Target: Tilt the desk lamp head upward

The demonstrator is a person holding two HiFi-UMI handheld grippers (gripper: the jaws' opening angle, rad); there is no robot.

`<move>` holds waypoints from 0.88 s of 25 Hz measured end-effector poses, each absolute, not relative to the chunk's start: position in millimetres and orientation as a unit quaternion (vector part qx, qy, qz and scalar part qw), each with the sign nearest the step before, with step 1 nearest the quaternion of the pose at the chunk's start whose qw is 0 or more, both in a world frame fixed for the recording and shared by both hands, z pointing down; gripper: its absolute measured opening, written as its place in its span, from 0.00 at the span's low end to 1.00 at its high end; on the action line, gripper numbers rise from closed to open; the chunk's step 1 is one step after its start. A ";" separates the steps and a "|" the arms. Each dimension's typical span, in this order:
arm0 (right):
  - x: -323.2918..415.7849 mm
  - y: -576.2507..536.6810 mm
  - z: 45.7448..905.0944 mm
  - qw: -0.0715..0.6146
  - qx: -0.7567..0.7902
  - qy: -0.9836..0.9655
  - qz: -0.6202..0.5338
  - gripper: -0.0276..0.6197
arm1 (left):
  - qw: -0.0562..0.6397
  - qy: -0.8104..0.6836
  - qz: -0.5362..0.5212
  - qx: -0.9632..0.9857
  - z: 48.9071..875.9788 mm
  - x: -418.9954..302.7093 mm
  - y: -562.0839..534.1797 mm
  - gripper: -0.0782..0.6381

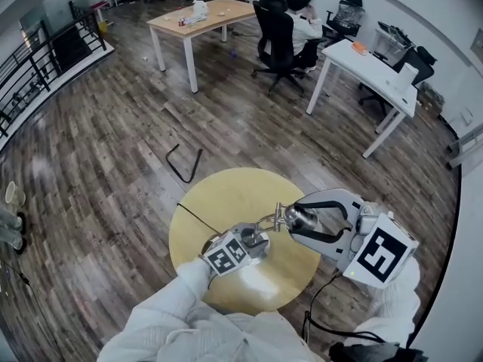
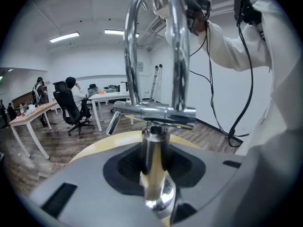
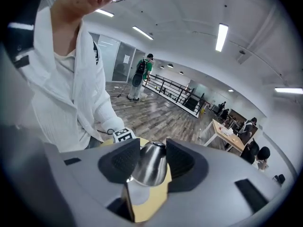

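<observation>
Lamp head [image 1: 299,218] over the round yellow worktop [image 1: 219,194] lies roughly level, mouth toward the right gripper [image 1: 296,219], whose jaws clasp it; left gripper [image 1: 253,241] jaws clamp the chrome stem [image 2: 154,169].

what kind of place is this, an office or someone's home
Most likely an open-plan office: a wooden desk and a white desk stand on a wide wood-look floor, a person sits in a black office chair, and strip lights line the ceiling.
</observation>
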State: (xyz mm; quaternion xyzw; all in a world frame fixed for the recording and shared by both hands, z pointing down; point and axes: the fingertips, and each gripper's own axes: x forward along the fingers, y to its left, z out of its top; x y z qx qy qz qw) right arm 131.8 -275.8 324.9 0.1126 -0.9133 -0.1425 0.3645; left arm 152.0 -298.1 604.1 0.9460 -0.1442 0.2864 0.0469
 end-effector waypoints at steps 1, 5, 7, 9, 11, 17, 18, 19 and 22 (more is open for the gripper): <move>122.0 -276.6 322.7 0.369 0.107 -0.911 -0.151 0.32 | 0.046 -0.144 0.286 0.946 603.4 151.6 -298.2 0.27; 91.7 -278.3 318.7 0.388 0.083 -0.899 -0.184 0.32 | 0.047 -0.141 0.281 0.948 601.9 148.3 -298.0 0.27; 85.6 -279.1 319.0 0.393 0.080 -0.897 -0.186 0.32 | 0.046 -0.140 0.280 0.949 602.1 147.1 -298.6 0.27; 85.3 -281.2 320.3 0.390 0.086 -0.899 -0.178 0.32 | 0.049 -0.141 0.276 0.950 602.9 146.9 -300.1 0.27; 87.0 -283.5 321.5 0.373 0.102 -0.908 -0.163 0.32 | 0.060 -0.149 0.268 0.950 604.3 146.1 -301.7 0.27; 91.1 -285.8 317.0 0.306 0.151 -0.930 -0.136 0.32 | 0.046 -0.158 0.266 0.950 602.1 142.4 -301.2 0.27; 92.2 -285.2 314.8 0.294 0.160 -0.933 -0.133 0.32 | 0.034 -0.159 0.268 0.950 601.6 142.9 -299.9 0.27; 94.0 -284.9 310.6 0.275 0.170 -0.937 -0.131 0.32 | 0.022 -0.161 0.270 0.949 601.1 142.8 -298.7 0.27; 116.6 -290.7 288.6 0.191 0.232 -0.947 -0.109 0.32 | 0.001 -0.169 0.271 0.948 599.2 140.0 -294.7 0.28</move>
